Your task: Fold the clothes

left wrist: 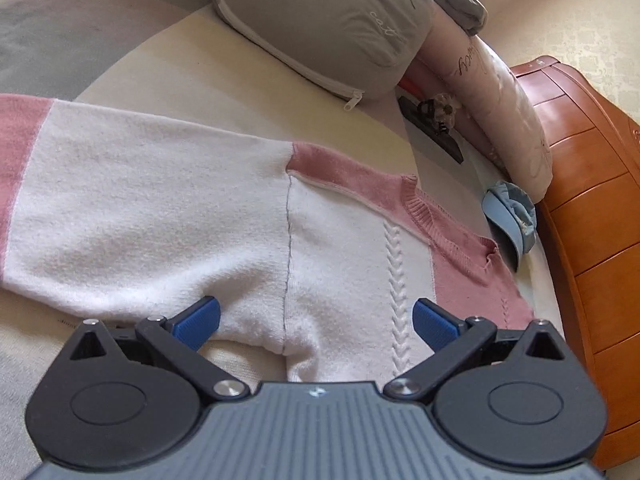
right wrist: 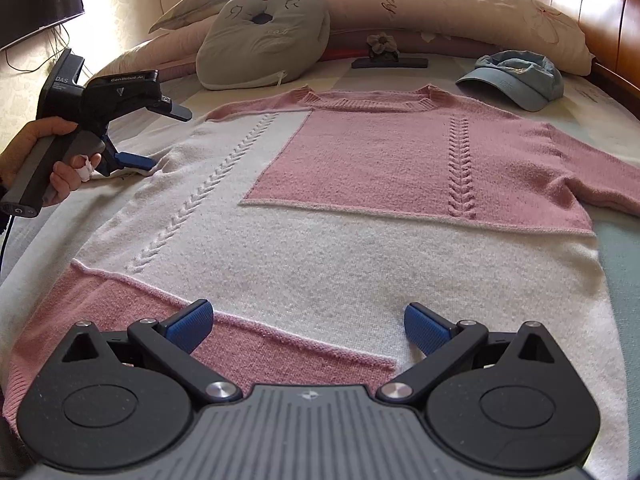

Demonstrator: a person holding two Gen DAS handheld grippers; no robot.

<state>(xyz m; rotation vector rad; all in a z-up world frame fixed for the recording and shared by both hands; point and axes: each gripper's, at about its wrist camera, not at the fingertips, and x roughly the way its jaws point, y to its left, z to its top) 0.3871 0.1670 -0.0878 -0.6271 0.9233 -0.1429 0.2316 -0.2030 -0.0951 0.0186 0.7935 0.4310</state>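
Your left hand point(right wrist: 60, 160) grips the handle of the left gripper point(left wrist: 316, 316) low at the sweater's point(right wrist: 320, 220) armpit on your left, with the tool pointing across the bed point(left wrist: 200, 68). Its jaws are spread wide, and in the left wrist view the blue fingertips point(left wrist: 198, 320) straddle the seam where the white sleeve meets the body; seen from the right wrist view, the lower finger sits at the sleeve's underside, and you cannot tell whether it touches the knit.

Your right gripper point(right wrist: 308, 326) hovers over the hem, aimed up the sweater toward the collar, jaws likewise released and holding nothing. The pink patch at the hem lies under its left finger, white knit under its right.

The pink and white sweater lies flat, front up, both sleeves out to the sides. Beyond its collar are a grey cat cushion point(right wrist: 260, 36), a blue cap point(right wrist: 516, 76), long pillows point(right wrist: 460, 12) and the wooden headboard point(left wrist: 580, 200).
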